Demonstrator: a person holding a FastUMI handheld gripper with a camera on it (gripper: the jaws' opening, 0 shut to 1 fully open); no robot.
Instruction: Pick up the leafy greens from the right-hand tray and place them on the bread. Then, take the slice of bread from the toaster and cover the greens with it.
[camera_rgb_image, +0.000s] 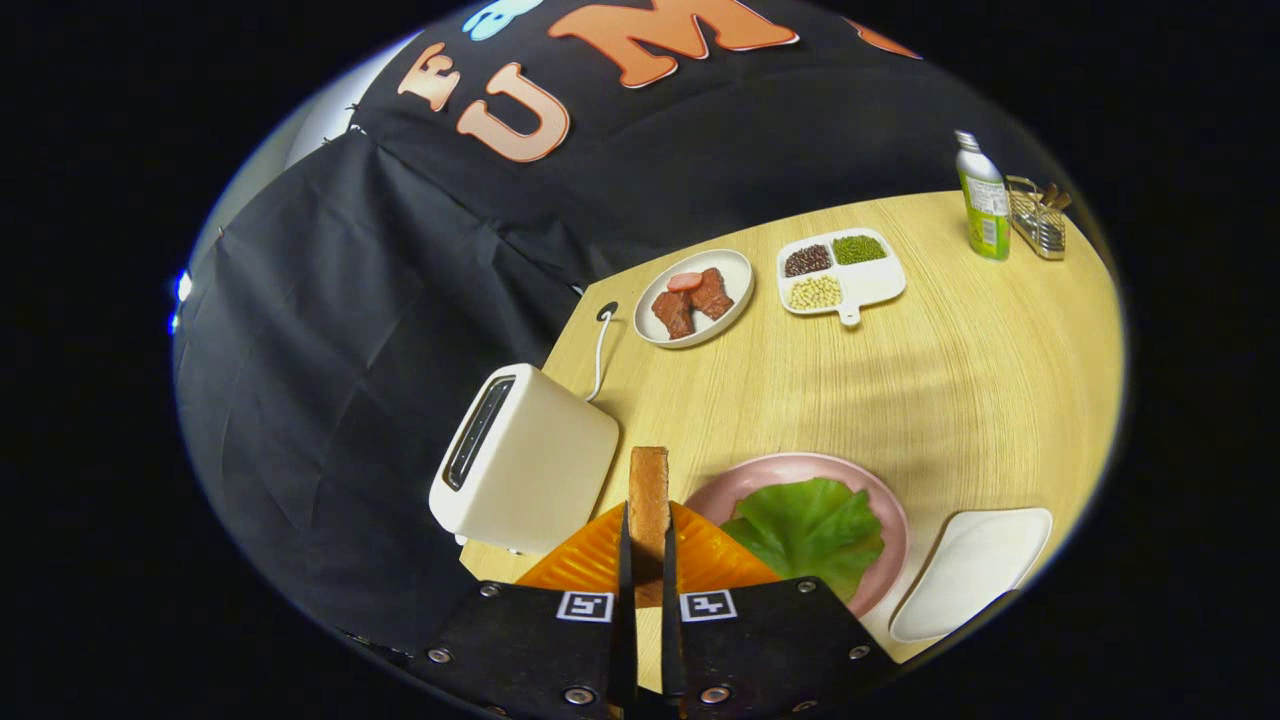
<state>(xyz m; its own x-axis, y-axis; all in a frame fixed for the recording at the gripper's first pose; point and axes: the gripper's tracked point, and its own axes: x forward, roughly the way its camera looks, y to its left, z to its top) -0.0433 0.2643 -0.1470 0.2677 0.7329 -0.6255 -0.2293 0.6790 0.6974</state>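
Claw: the gripper (648, 545) is nearly closed. Its two fingers squeeze the slice of bread (649, 500) from both sides, and the slice stands up on its thin edge.

Bread: it sticks out just past the finger tips, toward 12 o'clock. It hangs in the air above the table (900, 400).

Toaster (520, 472): it sits at about 10 o'clock from the bread, close by. I can see no bread in its slot, so I think this slice came from there.

Greens: the leafy greens (808, 530) lie on the pink plate (800, 466), at about 3 o'clock from the fingers. The leaf hides what is under it, so I cannot see the bottom bread.

White tray (975, 570): it is past the plate, also at 3 o'clock. Nothing is on it.

Step now: carry the slice over to the plate and cover the leaf.

How to do it well: move toward 3 o'clock until the slice is over the middle of the leaf. Tip it flat. Go down slowly. Let go only when it rests on the leaf, so it does not slide off.

Writing: the green bottle (982, 200) far away at 1 o'clock has a label, but it is too small to read. The fingers carry two black and white square marks, not words.
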